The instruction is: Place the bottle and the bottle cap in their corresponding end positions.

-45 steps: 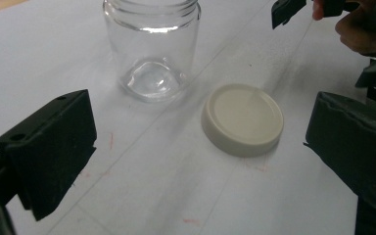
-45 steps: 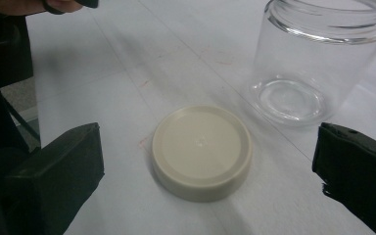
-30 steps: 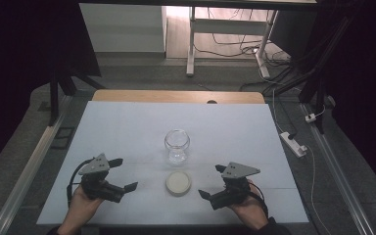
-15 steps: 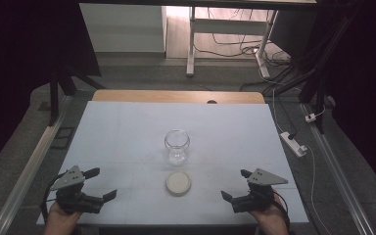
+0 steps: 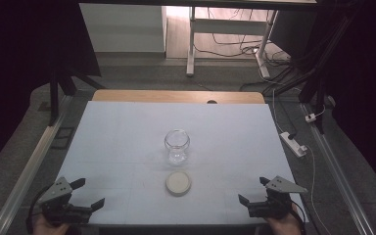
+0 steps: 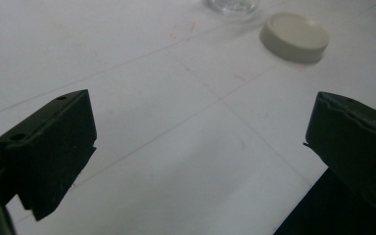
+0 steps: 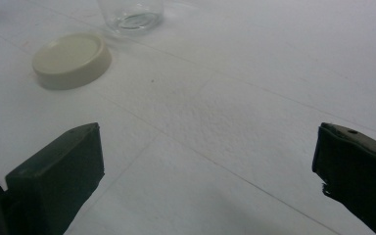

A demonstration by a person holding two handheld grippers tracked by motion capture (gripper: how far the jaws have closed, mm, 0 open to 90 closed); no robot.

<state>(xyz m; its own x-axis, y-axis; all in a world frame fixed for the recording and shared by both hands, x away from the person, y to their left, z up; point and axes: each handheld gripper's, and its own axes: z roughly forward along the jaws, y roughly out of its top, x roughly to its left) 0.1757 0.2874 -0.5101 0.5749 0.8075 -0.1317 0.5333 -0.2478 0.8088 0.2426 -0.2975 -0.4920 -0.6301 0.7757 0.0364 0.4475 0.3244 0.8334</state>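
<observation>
Glass jar (image 5: 177,145): upright mid-table, uncapped.
Lid (image 5: 178,183): cream, flat, just in front of jar, apart.
Left gripper (image 5: 89,194): jaws spread, empty, well left of jar.
Right gripper (image 5: 252,190): jaws spread, empty, well right of jar.
Progress: nothing grasped; capping apparently all left.

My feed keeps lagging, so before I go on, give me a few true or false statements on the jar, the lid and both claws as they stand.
1. The lid sits on the jar. False: it lies flat on the table, nearer the person than the jar.
2. The left claw is open and empty. True.
3. The right claw is shut on the lid. False: it is open, holding nothing.
4. The jar stands upright. True.
5. Both claws are apart from the jar and lid. True.
</observation>
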